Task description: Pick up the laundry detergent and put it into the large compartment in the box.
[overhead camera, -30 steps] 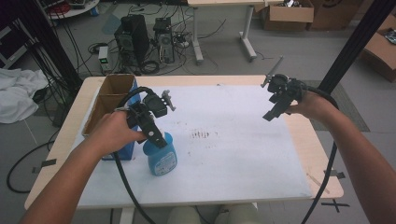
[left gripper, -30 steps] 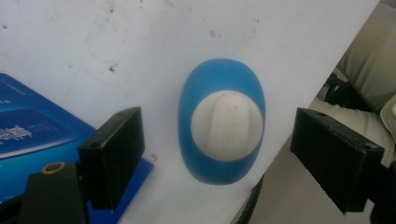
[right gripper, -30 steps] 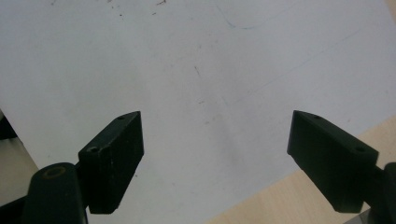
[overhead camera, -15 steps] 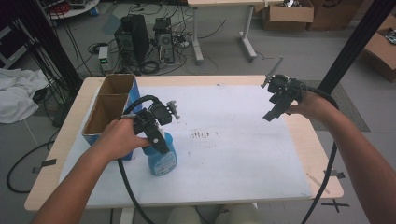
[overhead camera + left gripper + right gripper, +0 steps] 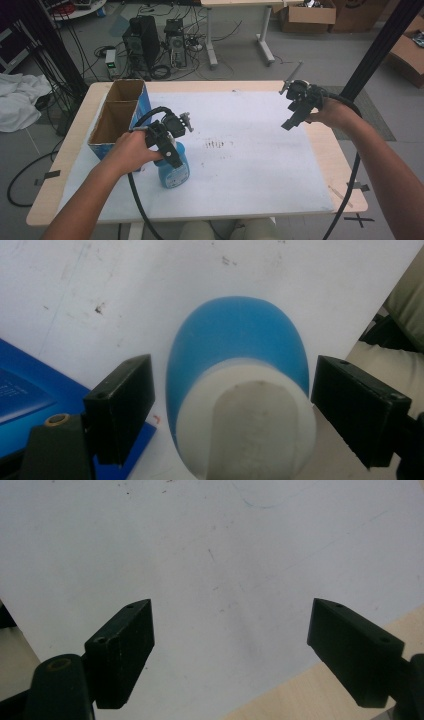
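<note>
A blue spray bottle [image 5: 175, 172] with a white top stands on the white sheet [image 5: 250, 165] near the table's front left. My left gripper [image 5: 173, 154] hangs just over it, pointing down. In the left gripper view the bottle [image 5: 235, 345] sits between the jaws of the left gripper [image 5: 232, 367], which is open with a gap on each side. My right gripper [image 5: 294, 118] hovers over the sheet's far right part. It is open, and the right gripper [image 5: 230, 610] has only bare sheet between its jaws.
An open blue cardboard box [image 5: 118, 117] with two compartments stands at the table's left, close to the bottle. The sheet bears dark smudges [image 5: 216, 144] at its middle. The wooden table edge [image 5: 320, 700] lies just beside the right gripper.
My left hand has carried its gripper a little to the right and down onto the bottle's top. The bottle and the right gripper have stayed in place.
</note>
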`<action>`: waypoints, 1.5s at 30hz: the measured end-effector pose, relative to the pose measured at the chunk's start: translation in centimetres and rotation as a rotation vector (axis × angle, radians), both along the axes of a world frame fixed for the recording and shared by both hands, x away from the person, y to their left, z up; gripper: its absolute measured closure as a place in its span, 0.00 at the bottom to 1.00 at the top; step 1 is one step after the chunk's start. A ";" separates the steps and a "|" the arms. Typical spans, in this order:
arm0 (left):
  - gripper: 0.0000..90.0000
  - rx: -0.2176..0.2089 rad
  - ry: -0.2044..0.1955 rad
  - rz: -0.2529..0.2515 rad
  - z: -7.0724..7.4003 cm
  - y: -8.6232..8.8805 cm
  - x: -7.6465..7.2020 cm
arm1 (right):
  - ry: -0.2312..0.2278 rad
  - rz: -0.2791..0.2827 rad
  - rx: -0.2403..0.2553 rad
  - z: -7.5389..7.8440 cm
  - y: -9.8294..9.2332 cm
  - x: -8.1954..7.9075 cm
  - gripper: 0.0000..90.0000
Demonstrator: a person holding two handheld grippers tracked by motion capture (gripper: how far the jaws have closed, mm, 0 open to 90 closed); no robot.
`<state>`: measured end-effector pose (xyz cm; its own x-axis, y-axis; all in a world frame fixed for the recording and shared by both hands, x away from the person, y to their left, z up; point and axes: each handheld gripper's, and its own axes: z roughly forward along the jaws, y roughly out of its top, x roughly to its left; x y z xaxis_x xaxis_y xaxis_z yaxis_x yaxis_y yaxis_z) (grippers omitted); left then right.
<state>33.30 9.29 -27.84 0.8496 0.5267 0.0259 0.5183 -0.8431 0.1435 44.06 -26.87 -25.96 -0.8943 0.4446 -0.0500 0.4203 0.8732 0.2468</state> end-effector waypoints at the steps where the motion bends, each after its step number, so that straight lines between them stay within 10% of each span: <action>1: 0.20 0.000 0.002 0.001 -0.1 0.0 0.0 | 0.001 -0.001 0.001 0.0 0.0 0.0 0.21; 45: 0.33 -0.004 0.001 0.002 -0.8 0.0 0.0 | 0.000 -0.001 0.007 -0.1 0.0 0.0 0.21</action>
<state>33.33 9.27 -28.68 0.8485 0.5287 0.0226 0.5203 -0.8413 0.1463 44.07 -26.91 -26.02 -0.8939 0.4458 -0.0471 0.4211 0.8711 0.2526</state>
